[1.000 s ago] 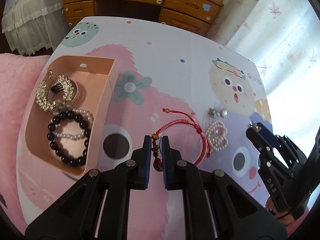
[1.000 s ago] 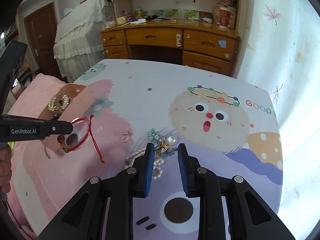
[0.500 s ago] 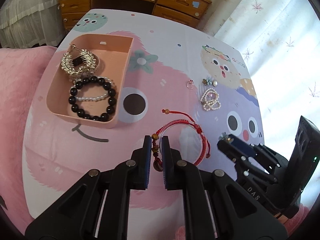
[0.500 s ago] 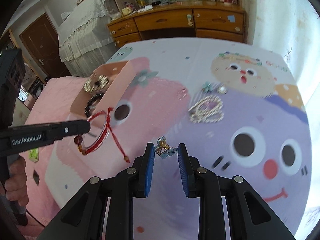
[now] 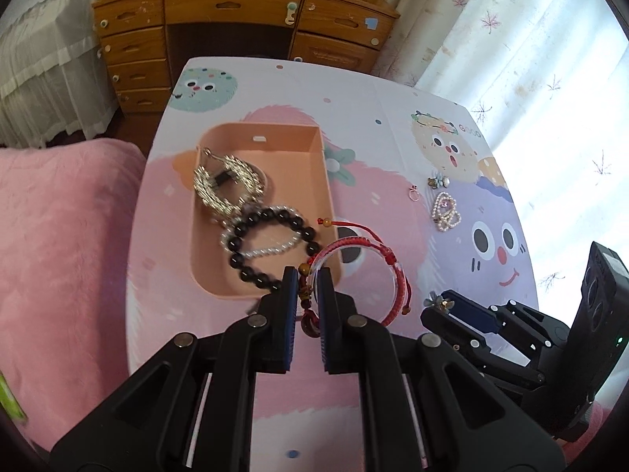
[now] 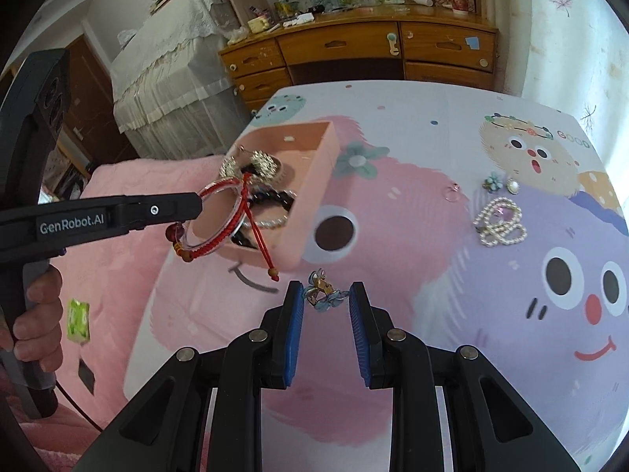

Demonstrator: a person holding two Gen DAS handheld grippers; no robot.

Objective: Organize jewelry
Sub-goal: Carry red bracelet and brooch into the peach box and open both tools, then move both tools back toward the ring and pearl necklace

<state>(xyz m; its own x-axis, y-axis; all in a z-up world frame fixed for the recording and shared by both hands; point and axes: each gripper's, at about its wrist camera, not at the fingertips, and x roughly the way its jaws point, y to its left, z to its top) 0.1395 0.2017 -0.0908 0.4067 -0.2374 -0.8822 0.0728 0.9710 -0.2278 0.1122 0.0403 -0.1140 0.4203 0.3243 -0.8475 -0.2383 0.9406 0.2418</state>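
Note:
My left gripper [image 5: 306, 281] is shut on a red cord bracelet [image 5: 359, 271] and holds it in the air over the near right corner of the pink tray [image 5: 326, 181]. In the right wrist view the bracelet [image 6: 220, 228] hangs over the tray [image 6: 314, 192]. The tray holds a black bead bracelet [image 5: 259, 244], a pearl strand and a gold piece [image 5: 228, 188]. My right gripper [image 6: 325, 299] is shut on a small blue flower earring [image 6: 322, 295], above the table, near the tray's front.
On the cartoon tablecloth lie a pearl bracelet [image 6: 499, 224], a second flower earring with a pearl [image 6: 501, 185] and a small ring [image 6: 452, 192]. A pink bed [image 5: 59, 255] lies left of the table. A wooden dresser [image 5: 243, 19] stands behind.
Both grippers moved left toward the tray with their pieces. The red bracelet now hangs over the tray's near corner, and the earring is closer to the tray's front.

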